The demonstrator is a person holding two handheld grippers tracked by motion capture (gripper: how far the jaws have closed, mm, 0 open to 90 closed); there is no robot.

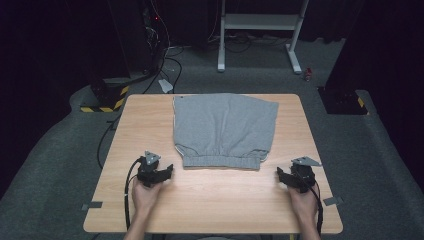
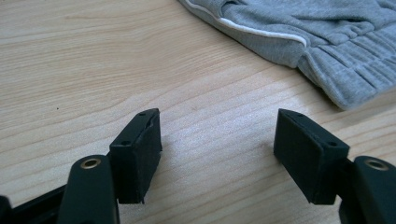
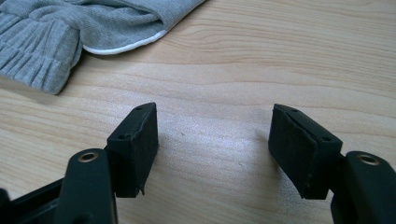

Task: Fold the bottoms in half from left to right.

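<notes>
Grey shorts [image 1: 223, 129] lie flat: advance left gripper [image 1: 167, 172] and right gripper [image 1: 281, 176], jaws wide, toward the waistband corners.

Bare light wooden table [image 1: 210, 195] lies open along its near edge, from 9 to 3 o'clock. Flat grey fleece shorts [image 1: 225, 127] occupy the centre toward 12 o'clock; clear strips flank them at 10 and 2 o'clock.

Grey shorts [image 1: 224, 129] flat on table [image 1: 210, 200], waistband near; L gripper [image 1: 168, 171] & R gripper [image 1: 280, 175] flank it, apart.
</notes>
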